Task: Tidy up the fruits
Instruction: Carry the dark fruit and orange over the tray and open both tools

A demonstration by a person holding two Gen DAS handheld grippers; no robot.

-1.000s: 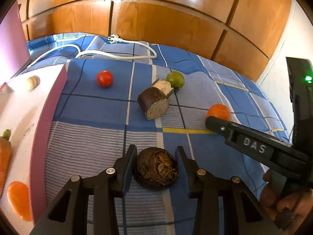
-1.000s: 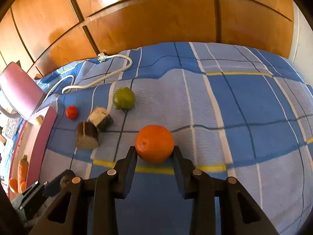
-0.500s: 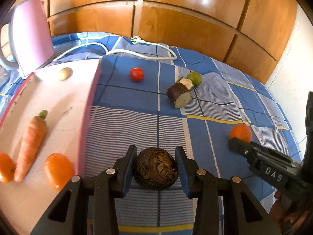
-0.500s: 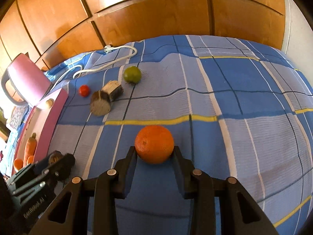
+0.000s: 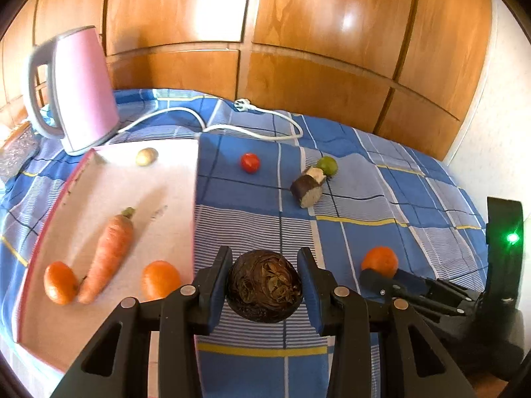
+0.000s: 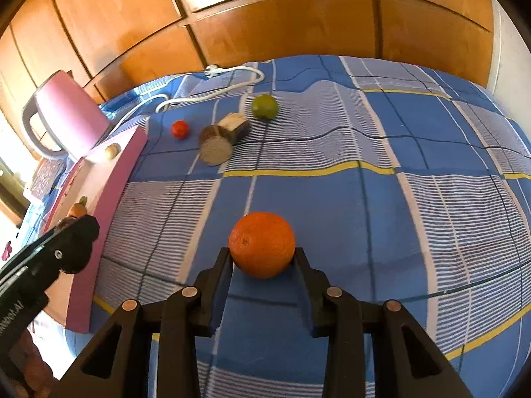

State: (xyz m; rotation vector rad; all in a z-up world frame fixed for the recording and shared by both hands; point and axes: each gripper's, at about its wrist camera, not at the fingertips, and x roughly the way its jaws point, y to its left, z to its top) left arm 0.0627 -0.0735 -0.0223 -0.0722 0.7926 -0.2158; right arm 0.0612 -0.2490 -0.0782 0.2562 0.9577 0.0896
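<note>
Low in the left wrist view, the left gripper [image 5: 264, 285] has its jaws closed on a dark, round, rough-skinned fruit [image 5: 264, 290]; its wrinkled brown top could be a dried stem end, though the view is too coarse to tell. Its underside is cut off by the black fingers [image 5: 217, 285]. The gripper tilts downward over the blue checked bedspread [image 5: 365, 199].

In the right wrist view, the right gripper [image 6: 262, 265] clamps a smooth, dimpled orange [image 6: 262, 243] by its lower half, also pointing down at the cloth.

To the left in the left wrist view lies a pale board with a pink edge [image 5: 194, 205], bearing a carrot [image 5: 108, 255], two small orange fruits [image 5: 160, 279] and a small yellowish ball [image 5: 146, 156].

Farther up lie a red tomato [image 5: 250, 162], a cut dark-skinned chunk [image 5: 307, 190], and a lime [image 5: 327, 165] partly hidden behind it. A pink kettle [image 5: 83, 89], slightly blurred, stands at the upper left before wooden panels [image 5: 298, 33].
</note>
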